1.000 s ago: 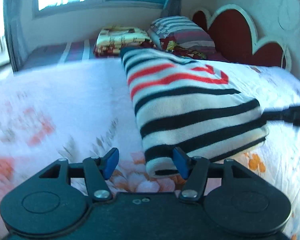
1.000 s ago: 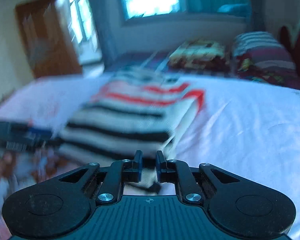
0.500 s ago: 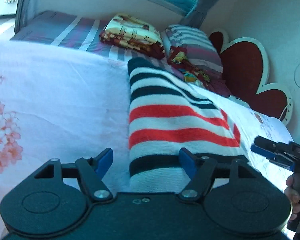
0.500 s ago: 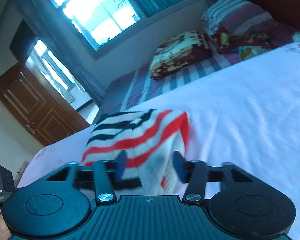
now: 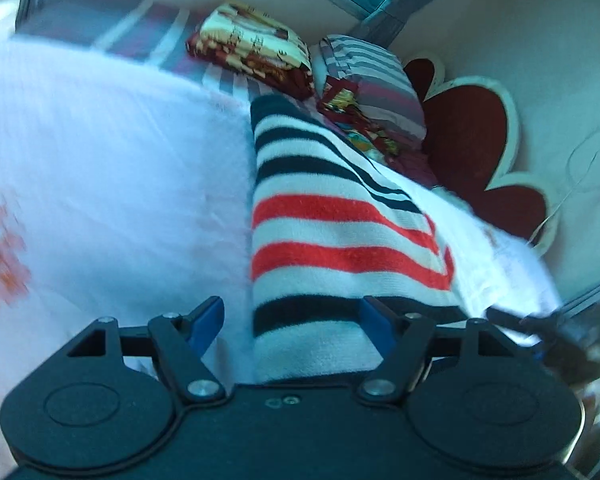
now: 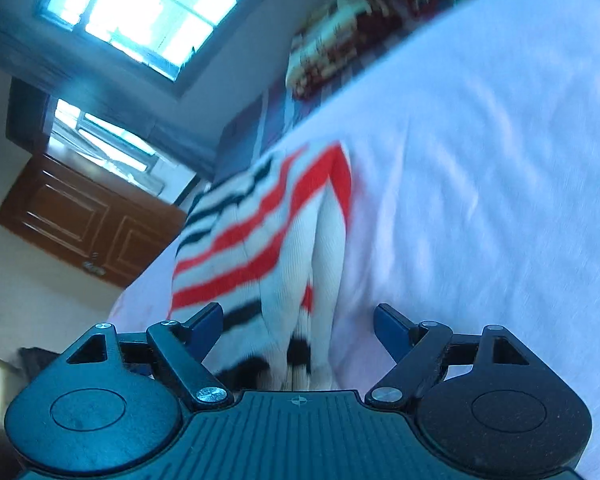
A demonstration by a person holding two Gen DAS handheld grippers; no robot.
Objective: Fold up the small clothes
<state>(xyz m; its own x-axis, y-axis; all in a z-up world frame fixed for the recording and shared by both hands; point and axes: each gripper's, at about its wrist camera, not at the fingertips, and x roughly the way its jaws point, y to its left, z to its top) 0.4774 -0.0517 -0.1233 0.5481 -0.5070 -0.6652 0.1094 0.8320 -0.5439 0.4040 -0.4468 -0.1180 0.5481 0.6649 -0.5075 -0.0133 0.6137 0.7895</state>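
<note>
A: Status on left gripper (image 5: 292, 322)?
B: Spread wide, nothing gripped. Near end of folded striped top (image 5: 331, 240) between the fingers, flat on the white bedsheet (image 5: 112, 168).
A: Right gripper (image 6: 298, 322)?
B: Just opened wide, holding nothing. Straddling the top's other edge.

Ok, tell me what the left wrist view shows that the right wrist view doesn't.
Only the left wrist view shows the dark red scalloped headboard and the striped pillow. Only the right wrist view shows the brown wooden door and the bright window. Both show the folded black, red and white striped knit garment on the white bedsheet, with open gripper jaws either side of its near end.
</note>
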